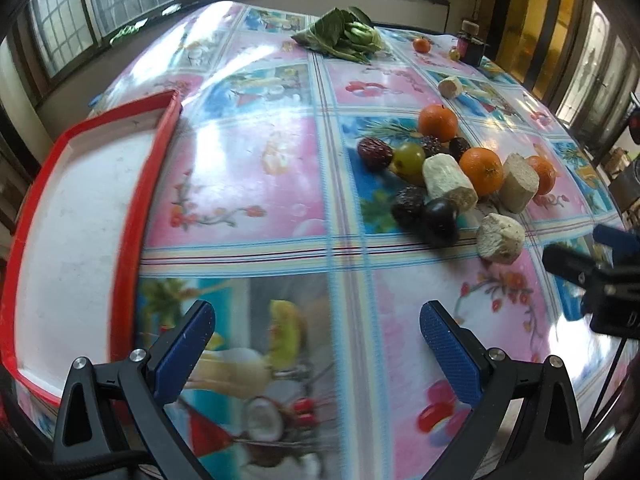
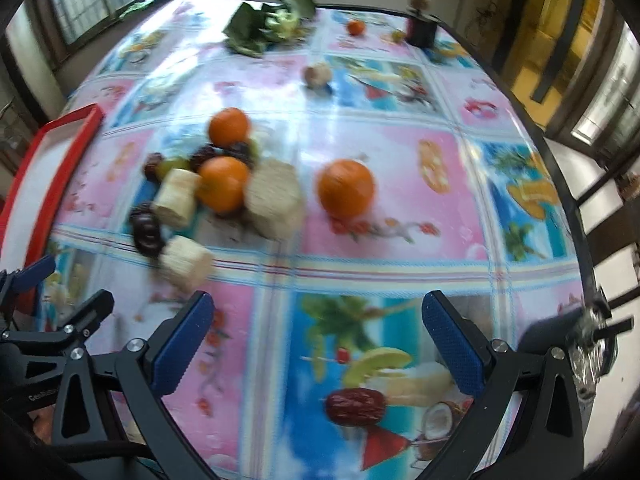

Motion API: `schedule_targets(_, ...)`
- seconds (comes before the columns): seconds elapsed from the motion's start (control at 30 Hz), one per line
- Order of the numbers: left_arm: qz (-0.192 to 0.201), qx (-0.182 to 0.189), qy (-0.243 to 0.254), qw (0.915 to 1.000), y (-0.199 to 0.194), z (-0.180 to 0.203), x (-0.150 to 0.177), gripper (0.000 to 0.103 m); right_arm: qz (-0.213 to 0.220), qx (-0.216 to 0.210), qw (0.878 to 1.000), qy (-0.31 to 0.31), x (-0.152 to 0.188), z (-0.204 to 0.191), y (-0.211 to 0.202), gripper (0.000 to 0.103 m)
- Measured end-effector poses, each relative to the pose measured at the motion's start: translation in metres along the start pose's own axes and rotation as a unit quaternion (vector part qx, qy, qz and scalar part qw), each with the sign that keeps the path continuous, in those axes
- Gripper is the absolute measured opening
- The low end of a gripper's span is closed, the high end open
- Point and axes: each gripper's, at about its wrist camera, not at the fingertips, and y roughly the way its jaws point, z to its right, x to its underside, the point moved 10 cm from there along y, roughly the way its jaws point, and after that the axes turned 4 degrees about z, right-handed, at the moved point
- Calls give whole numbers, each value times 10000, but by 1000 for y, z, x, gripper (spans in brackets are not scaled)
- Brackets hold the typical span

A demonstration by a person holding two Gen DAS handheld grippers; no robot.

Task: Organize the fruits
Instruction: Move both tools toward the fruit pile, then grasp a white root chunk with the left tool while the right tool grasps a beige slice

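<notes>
A pile of fruit lies on the flowered tablecloth (image 1: pixel 260 160): three oranges (image 1: pixel 481 171), a green fruit (image 1: pixel 408 158), a red date (image 1: pixel 374 153), dark plums (image 1: pixel 440 220) and pale cut stalk pieces (image 1: pixel 448 182). In the right wrist view one orange (image 2: pixel 346 188) sits apart, right of the pile (image 2: pixel 224 188). A white tray with a red rim (image 1: pixel 136 200) lies empty at the left. My left gripper (image 1: pixel 316 320) is open above the cloth, short of the pile. My right gripper (image 2: pixel 318 312) is open too, nearer than the lone orange. Neither holds anything.
Leafy greens (image 1: pixel 344 38), a small orange (image 1: pixel 422 45), a dark corked jar (image 1: pixel 472 44) and one more stalk piece (image 1: pixel 450 87) lie at the far end. The table's right edge (image 2: pixel 560 184) drops to the floor. Windows line the back wall.
</notes>
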Motion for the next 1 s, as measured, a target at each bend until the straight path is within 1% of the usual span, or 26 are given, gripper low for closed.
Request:
schedule_targets(0.1, 130, 13, 176, 9998, -9, -3, -1, 102, 61, 22, 9996, -257, -9, -16, 2, 103)
schedule_targets(0.23, 297, 199, 507, 9981, -25, 5, -2, 102, 36, -374, 9985, -401, -13, -45, 5, 103)
schedule_targets(0.33, 294, 298, 768, 9962, -31, 13, 2, 102, 32, -392, 9972, -631, -13, -60, 9, 102)
schedule_targets(0.4, 305, 420, 860, 9949, -35, 18, 5, 102, -90, -381, 9969, -682, -12, -62, 15, 92)
schedule_targets(0.43, 299, 476, 905, 9943, -36, 20, 6, 102, -180, -424, 9967, -669, -11, -63, 19, 76)
schedule_targets(0.47, 280, 543, 967, 9934, -38, 22, 8, 102, -281, -522, 9962, -638, -8, -64, 22, 65)
schedule_targets(0.5, 275, 585, 1000, 9929, -40, 24, 9, 102, -306, -594, 9957, -649, -7, -64, 23, 64)
schedule_targets(0.53, 286, 646, 1031, 9922, -42, 26, 10, 102, -205, -585, 9954, -736, -9, -66, 20, 55)
schedule_targets(0.57, 304, 712, 1056, 9914, -43, 28, 10, 102, -223, -612, 9945, -825, -8, -68, 19, 39)
schedule_targets(0.6, 317, 799, 1100, 9902, -46, 31, 11, 102, -214, -584, 9942, -880, -7, -68, 18, 35)
schedule_targets(0.63, 322, 852, 1137, 9893, -47, 34, 12, 102, -190, -560, 9941, -908, -7, -66, 16, 27)
schedule_targets(0.73, 340, 1060, 1377, 9842, -56, 50, 19, 102, -73, -639, 9953, -729, -7, -55, 5, 25)
schedule_targets(0.83, 329, 1231, 1645, 9781, -62, 70, 26, 102, 31, -538, 9964, -647, -3, -38, -6, 25)
schedule_targets(0.9, 174, 1430, 1724, 9744, -61, 84, 34, 101, 46, -475, 9970, -612, 2, -26, -12, 25)
schedule_targets(1.0, -66, 1651, 1780, 9701, -58, 98, 43, 96, 26, -431, 9978, -512, 8, -12, -14, 25)
